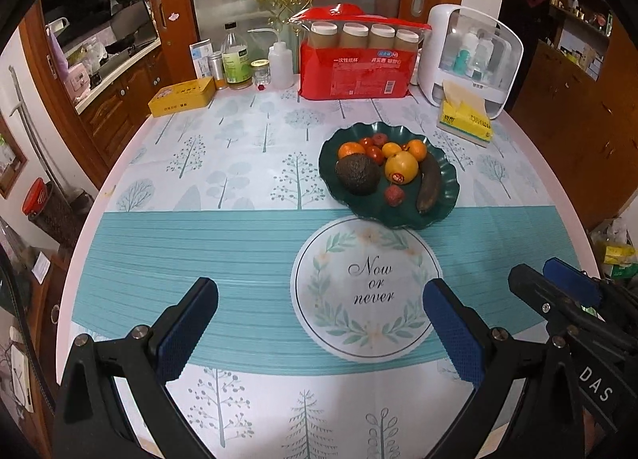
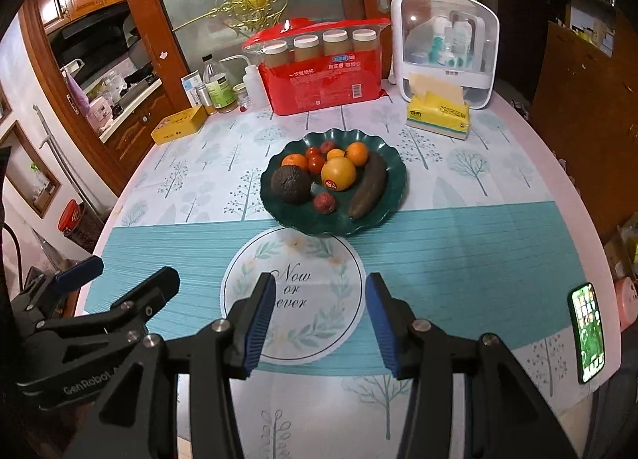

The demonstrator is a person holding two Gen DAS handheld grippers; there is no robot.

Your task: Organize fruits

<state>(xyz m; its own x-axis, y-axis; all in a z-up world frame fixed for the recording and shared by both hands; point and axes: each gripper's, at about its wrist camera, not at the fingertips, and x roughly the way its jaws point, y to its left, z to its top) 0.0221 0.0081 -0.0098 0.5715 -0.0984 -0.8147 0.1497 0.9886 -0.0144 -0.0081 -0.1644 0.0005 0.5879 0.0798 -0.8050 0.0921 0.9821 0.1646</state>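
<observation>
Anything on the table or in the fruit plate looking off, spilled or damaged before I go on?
One thing: the banana on the right side of the dark green scalloped plate is brown-black all over, so it looks overripe. The dark avocado, yellow stickered fruit and small oranges sit in the plate. No spill shows.

My left gripper (image 1: 319,323) hangs tilted down, jaws wide apart, nothing btwn the blue pads. My right gripper (image 2: 321,323) sits just beside it on the right, same downward tilt, jaws parted narrower, also empty. Neither touches anything.
</observation>
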